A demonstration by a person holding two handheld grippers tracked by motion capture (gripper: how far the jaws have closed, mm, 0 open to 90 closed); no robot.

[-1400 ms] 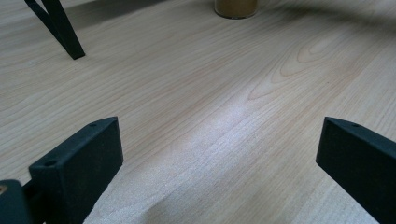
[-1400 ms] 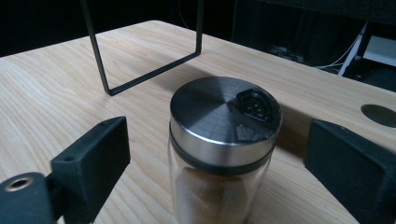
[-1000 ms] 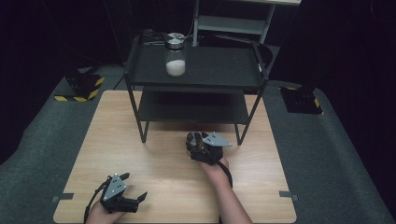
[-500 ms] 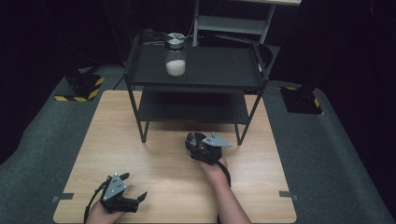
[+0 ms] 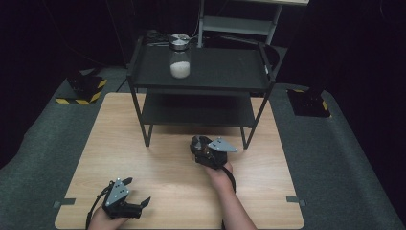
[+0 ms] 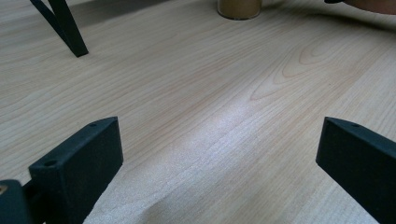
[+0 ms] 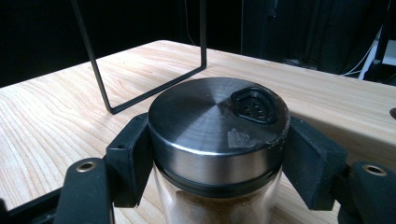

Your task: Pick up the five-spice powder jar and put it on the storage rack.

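The glass spice jar with brushed-steel lid point(image 7: 217, 140), rigid, slippery and breakable, is being clamped just under its lid by the right gripper point(image 7: 217, 163), whose jaws have just been closing; the left gripper point(image 6: 219, 154) is being held wide open and empty.

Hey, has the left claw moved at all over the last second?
No. In the high view the left claw sits at the same spot near the table's front edge, jaws apart.

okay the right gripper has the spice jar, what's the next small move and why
Probably lift the spice jar straight up off the table. The right gripper has just closed, its jaws pressing the jar below the metal lid, and the jar looks upright. The shelf already holds a similar jar.
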